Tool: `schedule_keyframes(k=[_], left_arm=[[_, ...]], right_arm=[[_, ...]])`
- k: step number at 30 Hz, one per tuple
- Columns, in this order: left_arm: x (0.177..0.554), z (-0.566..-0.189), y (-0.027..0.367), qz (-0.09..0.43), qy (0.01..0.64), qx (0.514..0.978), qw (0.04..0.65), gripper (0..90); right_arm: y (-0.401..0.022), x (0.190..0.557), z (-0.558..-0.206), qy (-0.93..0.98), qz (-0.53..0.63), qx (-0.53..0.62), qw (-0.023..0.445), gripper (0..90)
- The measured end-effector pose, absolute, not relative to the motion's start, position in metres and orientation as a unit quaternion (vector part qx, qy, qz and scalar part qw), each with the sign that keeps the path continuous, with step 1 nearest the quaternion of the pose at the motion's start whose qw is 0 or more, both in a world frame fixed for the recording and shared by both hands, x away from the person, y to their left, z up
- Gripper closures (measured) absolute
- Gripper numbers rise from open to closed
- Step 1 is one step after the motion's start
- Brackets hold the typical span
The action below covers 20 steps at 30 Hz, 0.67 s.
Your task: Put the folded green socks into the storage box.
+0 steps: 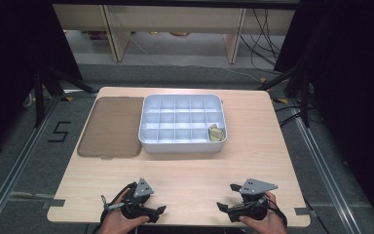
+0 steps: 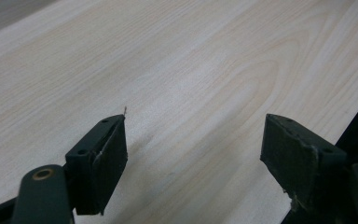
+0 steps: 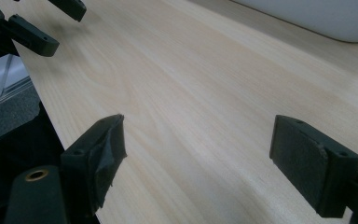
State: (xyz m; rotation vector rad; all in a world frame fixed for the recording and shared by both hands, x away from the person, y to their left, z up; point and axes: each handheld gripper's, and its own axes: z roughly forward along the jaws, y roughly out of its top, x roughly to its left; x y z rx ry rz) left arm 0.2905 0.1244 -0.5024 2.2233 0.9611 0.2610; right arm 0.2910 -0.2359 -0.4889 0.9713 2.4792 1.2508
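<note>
Organizer tray [image 1: 148,141], white and split into many compartments, sits mid-bench [image 1: 185,170] well ahead of both sets of fingers, a crumpled tan item [image 1: 216,133] in its near right corner cell. A brown lid [image 1: 112,126] lies beside it. Left gripper [image 1: 159,213] and right gripper [image 1: 226,196] rest with fingers spread over bare wood, grey floor [image 1: 29,161] around.

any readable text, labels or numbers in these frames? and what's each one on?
"5": black mark on the grey floor left of the table.
No text can be read on the white tray, the brown lid, the left gripper or the right gripper.
</note>
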Motion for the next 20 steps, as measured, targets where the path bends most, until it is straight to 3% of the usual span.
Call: schedule_keyframes(k=[20], left_arm=[[0.2906, -0.5038, 0.1241, 0.095, 0.375, 0.852, 0.353, 21.7]], right_arm=[[-0.2362, 0.2906, -0.4929, 0.839, 0.422, 0.331, 0.09, 18.4]])
